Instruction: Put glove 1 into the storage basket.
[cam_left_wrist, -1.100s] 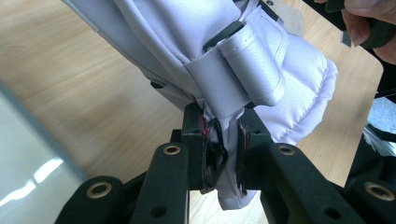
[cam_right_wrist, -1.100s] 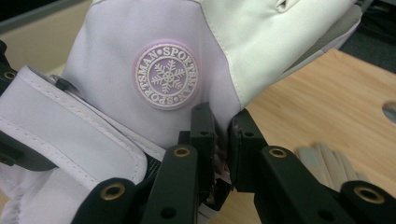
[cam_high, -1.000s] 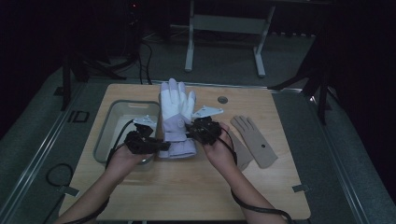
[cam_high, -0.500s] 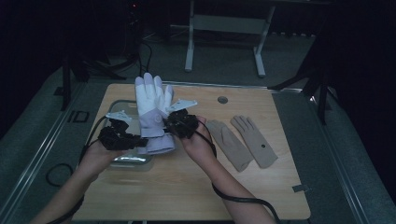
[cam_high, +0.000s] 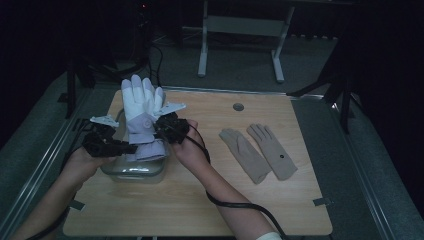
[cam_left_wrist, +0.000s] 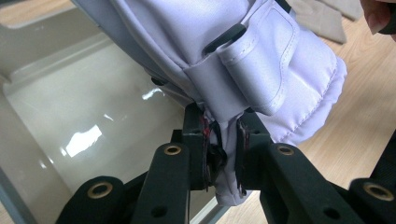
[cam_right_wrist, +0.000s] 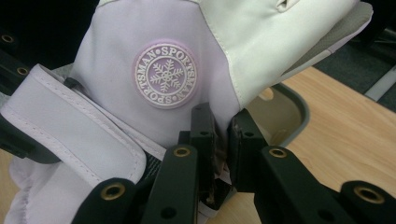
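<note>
Clamped on the cuff of a padded white and lilac ski glove (cam_high: 142, 117) from the left side, left gripper (cam_high: 131, 148), jaws narrow on the fabric. Pinched on the same cuff from the right, right gripper (cam_high: 159, 129), jaws equally narrow. Held upright, fingers up, above a clear rectangular plastic tub (cam_high: 134, 172) near the wooden table's (cam_high: 210, 210) left edge. Snowflake badge facing the right gripper view. Farther right, towards the right edge, a pair of flat beige knit gloves (cam_high: 260, 151) side by side.
</note>
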